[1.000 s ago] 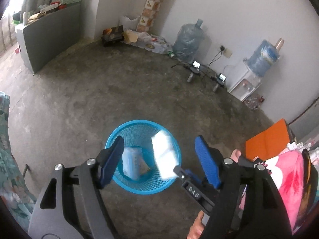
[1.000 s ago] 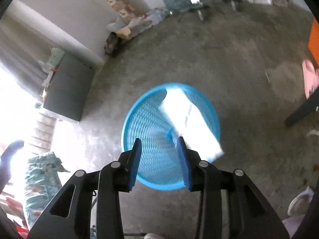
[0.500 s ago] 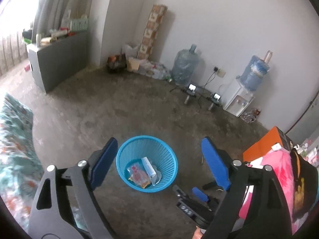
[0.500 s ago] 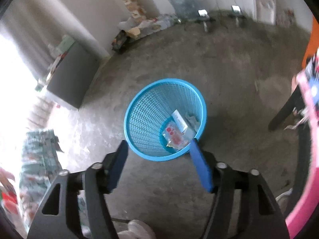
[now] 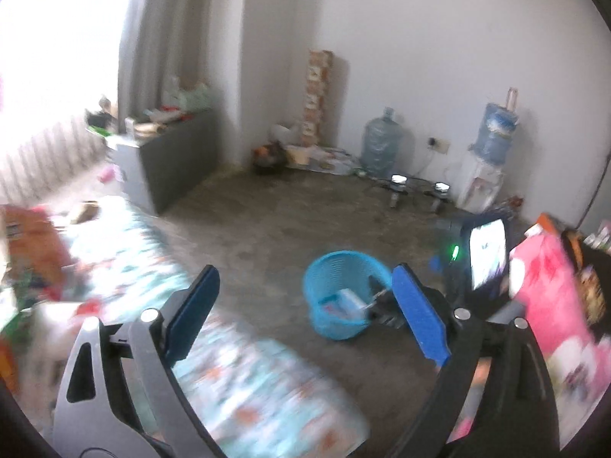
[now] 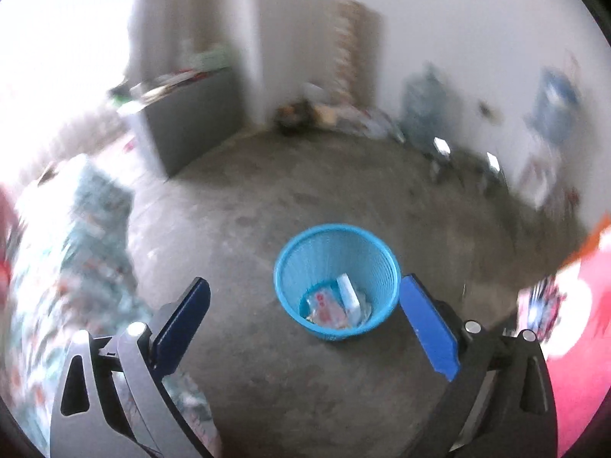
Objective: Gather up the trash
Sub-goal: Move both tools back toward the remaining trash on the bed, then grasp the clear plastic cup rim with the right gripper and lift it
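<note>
Blue mesh basket [image 6: 338, 280] stands upright on the bare concrete floor [image 6: 244, 236], ahead of and below both claws. In its bottom lies trash: a white carton [image 6: 348, 292] leaning beside a red-printed wrapper [image 6: 324, 305], with other scraps too small to name.

Right claw [image 6: 303, 328]: blue pads spread wide and opening, nothing between them, nothing held. The basket shows through the gap, nearer the right-hand pad [image 6: 429, 330].

Left claw [image 5: 305, 315]: released too, its spread widening, empty. The basket [image 5: 341, 294] sits ahead, toward its right pad. Part of the other claw, with a lit screen [image 5: 487, 252], shows just beyond that pad.

Floral cloth [image 5: 248, 378] lies under the left claw, badly blurred. Pink cloth [image 6: 576, 328] off to the right. Water jug [image 5: 382, 143] stands by the far wall, well apart.
</note>
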`<state>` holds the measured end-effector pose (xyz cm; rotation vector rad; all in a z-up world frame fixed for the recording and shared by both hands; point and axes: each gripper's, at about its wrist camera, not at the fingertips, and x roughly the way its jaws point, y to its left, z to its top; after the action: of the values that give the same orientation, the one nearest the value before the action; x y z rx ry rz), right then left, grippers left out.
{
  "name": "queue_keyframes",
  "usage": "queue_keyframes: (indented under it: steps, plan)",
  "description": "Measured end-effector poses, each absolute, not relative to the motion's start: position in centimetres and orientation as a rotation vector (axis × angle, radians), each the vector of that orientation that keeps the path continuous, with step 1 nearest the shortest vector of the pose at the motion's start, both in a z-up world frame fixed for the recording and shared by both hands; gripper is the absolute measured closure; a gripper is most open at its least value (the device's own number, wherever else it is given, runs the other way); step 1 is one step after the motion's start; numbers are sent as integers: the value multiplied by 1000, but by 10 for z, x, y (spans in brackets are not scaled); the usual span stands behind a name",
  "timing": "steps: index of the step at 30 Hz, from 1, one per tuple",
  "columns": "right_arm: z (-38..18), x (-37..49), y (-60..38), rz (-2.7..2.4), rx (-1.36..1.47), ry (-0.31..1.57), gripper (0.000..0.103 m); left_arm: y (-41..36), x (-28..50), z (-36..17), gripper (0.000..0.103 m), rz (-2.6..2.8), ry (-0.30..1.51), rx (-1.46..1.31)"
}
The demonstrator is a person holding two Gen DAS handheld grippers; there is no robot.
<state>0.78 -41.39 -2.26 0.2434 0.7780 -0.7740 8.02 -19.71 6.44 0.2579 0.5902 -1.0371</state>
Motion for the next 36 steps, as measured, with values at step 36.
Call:
queue_keyframes:
  steps: [36]
  plan:
    - [-13,164,-252,344,762,862,22,-23,136,-12,47,-667,549,89]
